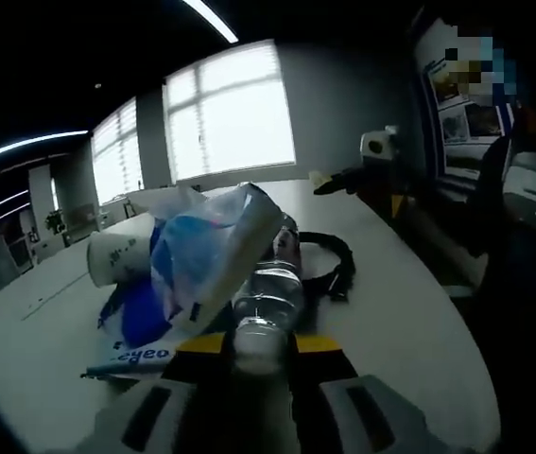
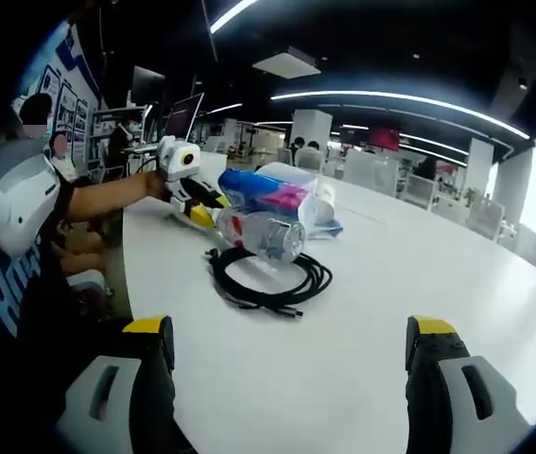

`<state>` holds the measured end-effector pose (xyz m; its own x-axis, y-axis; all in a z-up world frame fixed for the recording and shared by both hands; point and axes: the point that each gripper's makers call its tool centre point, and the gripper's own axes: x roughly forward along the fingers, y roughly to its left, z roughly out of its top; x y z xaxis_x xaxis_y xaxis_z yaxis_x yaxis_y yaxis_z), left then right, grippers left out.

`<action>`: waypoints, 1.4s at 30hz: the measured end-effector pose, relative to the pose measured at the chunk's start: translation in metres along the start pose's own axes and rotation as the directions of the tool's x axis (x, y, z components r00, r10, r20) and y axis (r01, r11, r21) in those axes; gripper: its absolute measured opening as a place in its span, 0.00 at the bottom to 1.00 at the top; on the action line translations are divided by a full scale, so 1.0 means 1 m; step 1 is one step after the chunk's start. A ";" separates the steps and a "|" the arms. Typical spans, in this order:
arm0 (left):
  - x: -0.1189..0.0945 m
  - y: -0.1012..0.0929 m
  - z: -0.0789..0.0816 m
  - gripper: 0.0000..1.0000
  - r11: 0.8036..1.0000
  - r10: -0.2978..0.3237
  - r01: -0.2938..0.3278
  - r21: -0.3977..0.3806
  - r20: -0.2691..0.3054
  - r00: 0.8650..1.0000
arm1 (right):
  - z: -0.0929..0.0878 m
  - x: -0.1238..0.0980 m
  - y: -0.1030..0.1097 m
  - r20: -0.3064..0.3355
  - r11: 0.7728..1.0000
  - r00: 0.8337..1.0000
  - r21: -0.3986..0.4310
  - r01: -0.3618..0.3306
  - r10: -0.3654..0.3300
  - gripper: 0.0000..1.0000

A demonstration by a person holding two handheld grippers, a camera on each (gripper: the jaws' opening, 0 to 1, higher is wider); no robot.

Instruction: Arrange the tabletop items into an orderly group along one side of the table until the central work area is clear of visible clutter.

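Observation:
My left gripper (image 1: 260,348) is shut on a clear plastic bottle (image 1: 269,301) that lies lengthwise between its jaws. Against the bottle rests a crumpled plastic bag (image 1: 197,251) with blue contents, and a white paper cup (image 1: 116,255) lies on its side at the bag's left. A black cable coil (image 1: 336,260) lies just past the bottle. In the right gripper view, my right gripper (image 2: 291,345) stands open over bare table, short of the cable coil (image 2: 272,279). Beyond it are the bottle (image 2: 266,235), the bag (image 2: 268,189) and the left gripper (image 2: 192,194) in a person's hand.
The white table (image 2: 390,284) is long, with its near edge curving at the left of the right gripper view. A person in a white top (image 2: 17,227) sits at that edge. A pen (image 1: 121,371) and a blue-printed sheet lie under the bag. The right gripper (image 1: 348,180) hovers far off.

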<state>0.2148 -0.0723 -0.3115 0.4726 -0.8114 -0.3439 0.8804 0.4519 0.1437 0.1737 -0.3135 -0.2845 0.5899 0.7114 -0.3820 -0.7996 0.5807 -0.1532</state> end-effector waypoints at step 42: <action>-0.017 -0.015 0.053 0.18 0.999 0.023 -0.028 0.030 0.154 0.988 | 0.004 -0.004 0.001 0.003 1.000 1.000 0.006 0.015 -0.015 1.00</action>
<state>0.1960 -0.0850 -0.2590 0.4928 -0.8483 -0.1937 0.8678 0.4628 0.1811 0.1711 -0.3141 -0.2791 0.6021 0.7038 -0.3771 -0.7899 0.5937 -0.1532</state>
